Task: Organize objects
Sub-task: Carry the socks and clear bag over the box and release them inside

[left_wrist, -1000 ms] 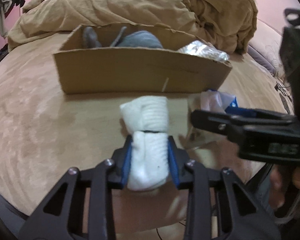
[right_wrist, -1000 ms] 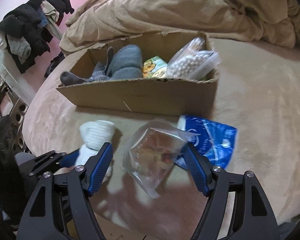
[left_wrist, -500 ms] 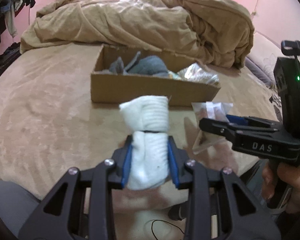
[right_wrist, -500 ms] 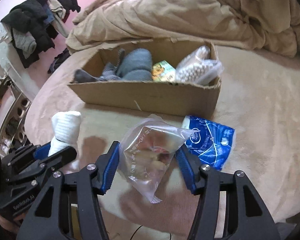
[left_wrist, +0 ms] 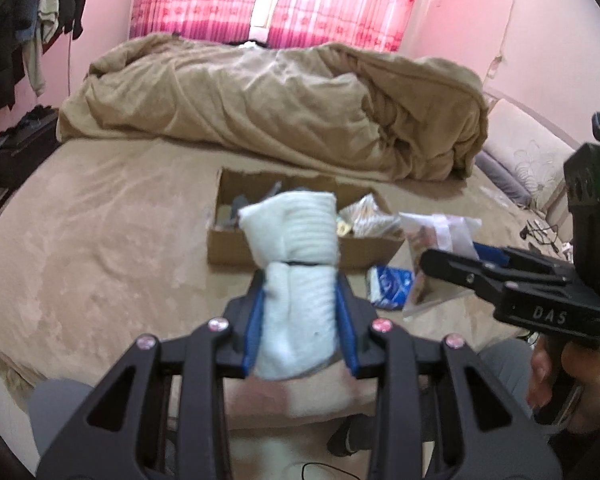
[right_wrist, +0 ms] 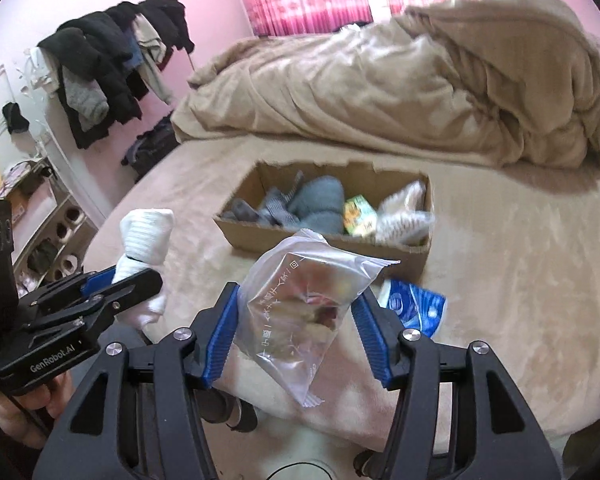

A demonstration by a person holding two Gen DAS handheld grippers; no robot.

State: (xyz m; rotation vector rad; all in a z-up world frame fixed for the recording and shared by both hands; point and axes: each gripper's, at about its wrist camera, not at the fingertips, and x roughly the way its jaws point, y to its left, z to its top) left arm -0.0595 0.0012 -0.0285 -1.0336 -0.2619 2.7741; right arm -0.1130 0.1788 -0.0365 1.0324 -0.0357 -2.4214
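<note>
My left gripper (left_wrist: 300, 320) is shut on a rolled white sock (left_wrist: 296, 280) and holds it up above the bed's front edge. The sock also shows in the right wrist view (right_wrist: 144, 248). My right gripper (right_wrist: 296, 328) is shut on a clear plastic snack bag (right_wrist: 304, 312), lifted off the bed; the bag shows in the left wrist view (left_wrist: 436, 248). An open cardboard box (right_wrist: 324, 244) sits ahead on the bed with grey socks (right_wrist: 316, 204), a green packet (right_wrist: 358, 214) and a bag of white beads (right_wrist: 404, 212) inside.
A blue-and-white packet (right_wrist: 414, 306) lies on the tan bed cover (right_wrist: 520, 280) by the box's near right corner. A bunched tan duvet (right_wrist: 420, 92) fills the back. Clothes (right_wrist: 108, 68) hang at the left wall, with a shoe rack (right_wrist: 52, 240) below.
Both grippers have risen and pulled back from the box, each carrying its item; the snack bag has left the bed. The box now looks smaller and farther away.
</note>
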